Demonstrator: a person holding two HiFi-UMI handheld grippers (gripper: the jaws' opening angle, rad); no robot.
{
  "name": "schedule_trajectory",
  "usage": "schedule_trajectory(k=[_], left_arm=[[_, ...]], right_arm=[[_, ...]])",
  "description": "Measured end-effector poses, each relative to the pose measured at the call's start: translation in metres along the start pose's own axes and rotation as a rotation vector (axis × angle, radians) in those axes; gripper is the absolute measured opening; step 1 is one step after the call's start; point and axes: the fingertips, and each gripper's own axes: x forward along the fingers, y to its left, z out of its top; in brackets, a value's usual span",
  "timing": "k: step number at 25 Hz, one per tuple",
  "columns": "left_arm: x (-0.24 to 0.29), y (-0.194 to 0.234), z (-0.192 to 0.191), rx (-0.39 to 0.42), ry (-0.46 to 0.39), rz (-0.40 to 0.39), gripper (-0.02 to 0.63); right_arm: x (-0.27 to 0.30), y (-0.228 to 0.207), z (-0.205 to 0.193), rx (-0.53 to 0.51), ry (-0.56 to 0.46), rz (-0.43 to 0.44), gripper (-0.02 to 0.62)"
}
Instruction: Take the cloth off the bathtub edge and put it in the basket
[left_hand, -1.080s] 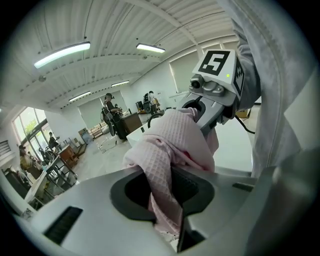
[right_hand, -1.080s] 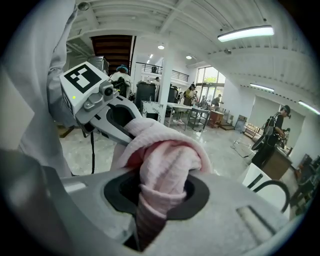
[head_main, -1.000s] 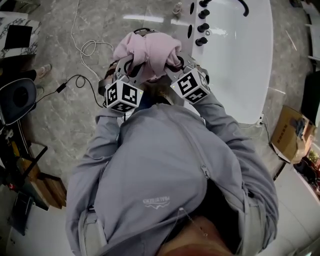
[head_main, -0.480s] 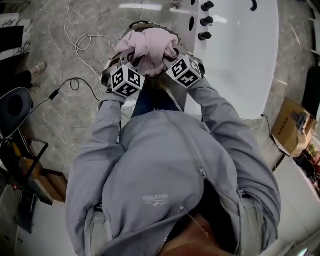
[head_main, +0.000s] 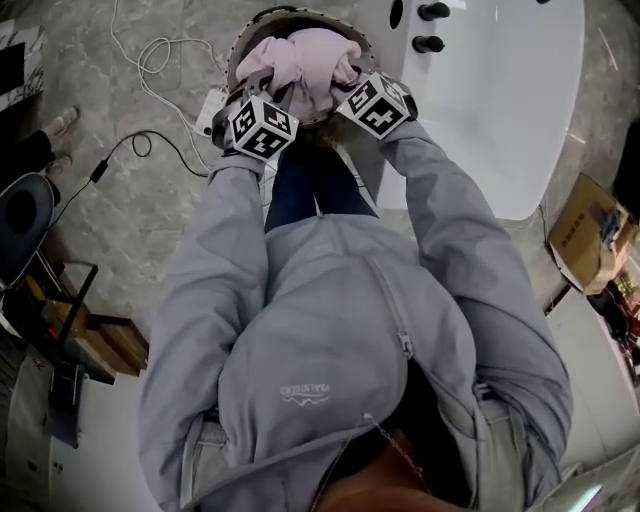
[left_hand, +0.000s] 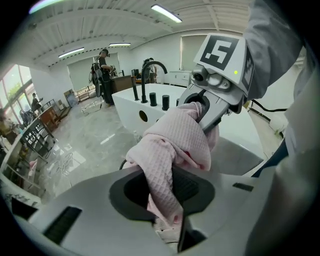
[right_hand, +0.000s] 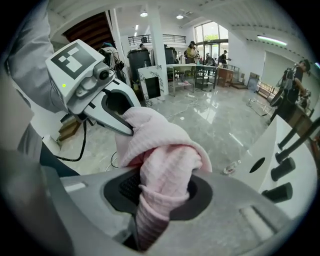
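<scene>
A bunched pink cloth (head_main: 300, 68) hangs between both grippers, right over a round basket (head_main: 262, 20) on the floor at the top of the head view. My left gripper (head_main: 272, 98) is shut on the cloth's left part; the quilted cloth (left_hand: 172, 160) fills its jaws. My right gripper (head_main: 338, 92) is shut on the right part, and the cloth (right_hand: 162, 182) bulges out of its jaws. The two grippers face each other closely. The white bathtub (head_main: 500, 110) lies to the right.
Black tap knobs (head_main: 432, 28) stand on the tub's rim. White and black cables (head_main: 150, 70) trail over the grey stone floor at the left. A cardboard box (head_main: 590, 245) sits at the right, and dark furniture (head_main: 40, 230) at the far left. People stand far off in the hall.
Both grippers have carried the cloth forward, away from the body, from beside the tub's edge to above the basket. Both jaws have stayed closed on it.
</scene>
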Motion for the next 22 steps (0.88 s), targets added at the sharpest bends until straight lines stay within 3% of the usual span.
schedule_trajectory(k=[2,4,5,7,9,22], left_arm=[[0.011,0.001,-0.008,-0.028,0.029,-0.006,0.12],[0.02,0.002,-0.02,-0.059,0.071,-0.017,0.236],[0.022,0.003,-0.026,-0.071,0.087,-0.021,0.253],[0.023,0.005,-0.033,-0.082,0.098,-0.028,0.258],[0.023,0.006,-0.035,-0.081,0.098,-0.03,0.259],[0.006,0.006,-0.023,-0.071,0.069,-0.033,0.259]], right_arm=[[0.009,-0.004,-0.011,0.025,0.038,0.014,0.105],[0.016,-0.008,-0.027,0.045,0.104,0.005,0.146],[0.019,-0.009,-0.033,0.049,0.129,-0.002,0.187],[0.021,-0.011,-0.038,0.059,0.135,-0.005,0.243],[0.02,-0.012,-0.039,0.063,0.123,-0.001,0.26],[0.002,-0.012,-0.02,0.119,0.069,-0.06,0.265]])
